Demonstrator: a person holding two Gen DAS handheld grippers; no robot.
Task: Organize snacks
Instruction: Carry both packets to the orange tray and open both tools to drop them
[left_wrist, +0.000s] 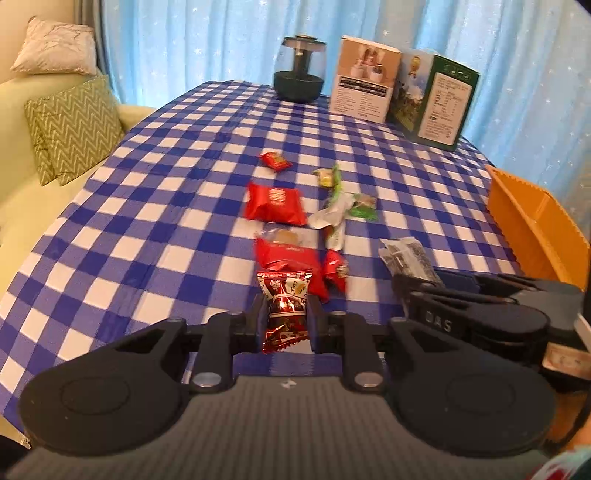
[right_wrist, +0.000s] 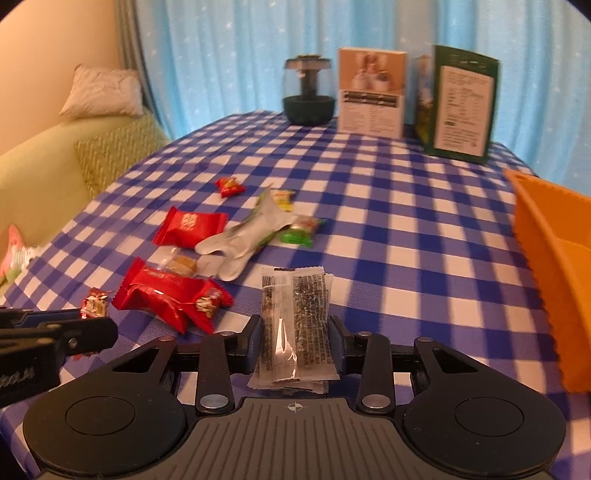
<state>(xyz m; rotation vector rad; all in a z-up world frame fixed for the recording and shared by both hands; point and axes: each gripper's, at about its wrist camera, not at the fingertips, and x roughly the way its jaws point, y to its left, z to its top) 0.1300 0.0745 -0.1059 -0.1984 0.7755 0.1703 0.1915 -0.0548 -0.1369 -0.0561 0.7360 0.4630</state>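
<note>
Checked tablecloth (right_wrist: 388, 206) before blue curtain (right_wrist: 229, 55)

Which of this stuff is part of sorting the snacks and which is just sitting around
Job: candy in left gripper; clear packets in right gripper; loose snacks; orange bin.
Lying about: lamp; two boxes; cushions.
</note>
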